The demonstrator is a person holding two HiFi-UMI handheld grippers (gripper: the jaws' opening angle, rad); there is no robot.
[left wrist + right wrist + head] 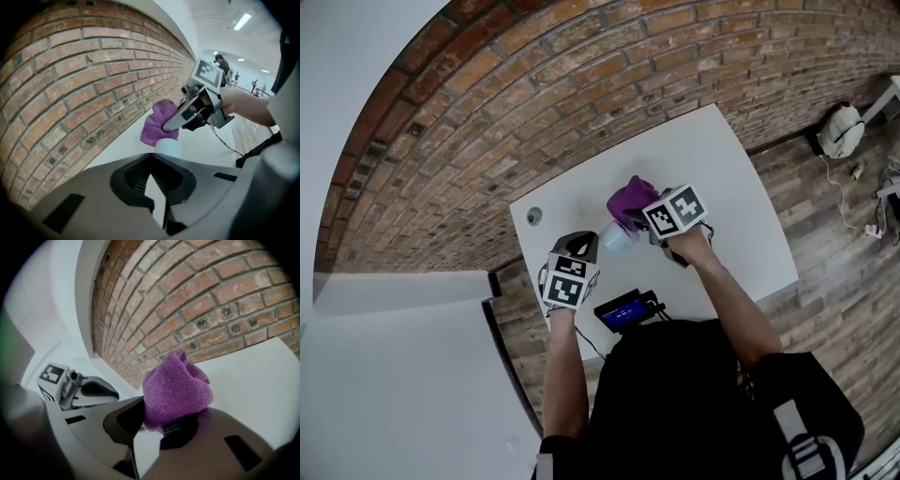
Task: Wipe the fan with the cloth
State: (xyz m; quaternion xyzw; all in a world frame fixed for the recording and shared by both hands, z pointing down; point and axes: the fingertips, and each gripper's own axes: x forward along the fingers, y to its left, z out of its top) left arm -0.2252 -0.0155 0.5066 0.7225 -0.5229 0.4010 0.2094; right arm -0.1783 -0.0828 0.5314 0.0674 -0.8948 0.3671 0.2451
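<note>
Near the middle of the white counter (741,216), which stands against a brick wall (581,84), both tools meet over a small pale fan (614,239). The right claw (159,425) is pinching a purple cloth (176,390): the bunched fabric rises out from between its pads and hides their tips. In the left gripper view the cloth hangs from that claw and its lower edge meets the top of the fan, which shows there as a rounded, pale bluish body. The left claw (153,159) comes in from the other side, its pads pressed together, with the fan directly at their tips. Whether any part of the fan is caught between them cannot be told. From the head view the left claw lies nearer the counter's front edge and the right claw farther in, each marker cube facing up, the cloth between the right claw and the wall. A dark device with a blue screen (623,309) sits at the counter's near edge, apart from the fan.
</note>
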